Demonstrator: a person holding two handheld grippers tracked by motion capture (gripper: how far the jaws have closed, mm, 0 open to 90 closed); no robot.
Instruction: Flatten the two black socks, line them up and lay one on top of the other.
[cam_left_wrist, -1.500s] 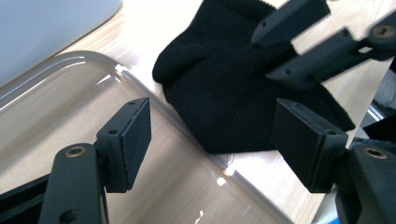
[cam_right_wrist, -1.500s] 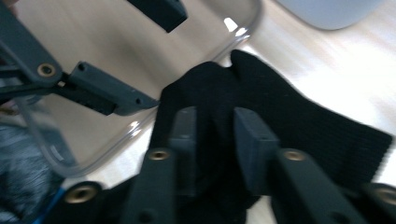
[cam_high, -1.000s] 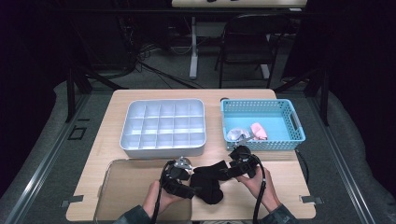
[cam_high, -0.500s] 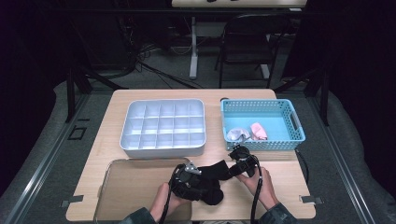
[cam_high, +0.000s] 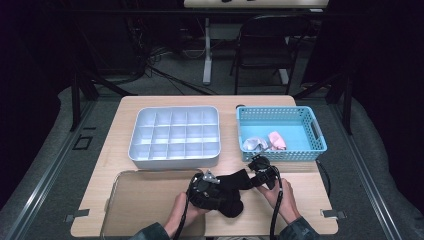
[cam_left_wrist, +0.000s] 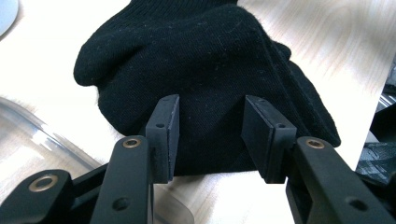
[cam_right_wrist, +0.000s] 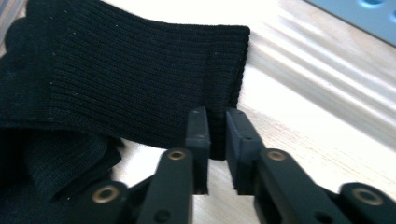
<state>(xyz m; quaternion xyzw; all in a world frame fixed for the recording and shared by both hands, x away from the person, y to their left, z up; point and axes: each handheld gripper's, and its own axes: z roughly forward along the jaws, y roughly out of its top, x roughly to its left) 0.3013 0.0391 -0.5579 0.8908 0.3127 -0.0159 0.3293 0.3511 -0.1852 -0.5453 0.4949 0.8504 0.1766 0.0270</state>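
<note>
A black sock (cam_high: 231, 192) lies crumpled on the wooden table near its front edge, between my two grippers. My left gripper (cam_left_wrist: 210, 122) is low over the sock's bunched foot end (cam_left_wrist: 201, 60). Its jaws have just been closing, and the pads still stand apart with fabric between them. My right gripper (cam_right_wrist: 216, 127) has also just been closing, and its pads now pinch the edge of the ribbed cuff (cam_right_wrist: 140, 74). In the high view the left gripper (cam_high: 212, 192) is at the sock's left and the right gripper (cam_high: 254, 179) at its right end.
A grey tray with several compartments (cam_high: 134, 150) stands behind the sock at the left. A blue basket (cam_high: 318, 134) at the right holds a pink roll (cam_high: 276, 140) and a pale one (cam_high: 254, 144). A clear plastic tray (cam_high: 145, 200) lies at the front left.
The left hand has come in to the right and lower onto the sock, its jaws narrower. The right gripper's jaws have shut on the cuff; that hand stayed in place.
</note>
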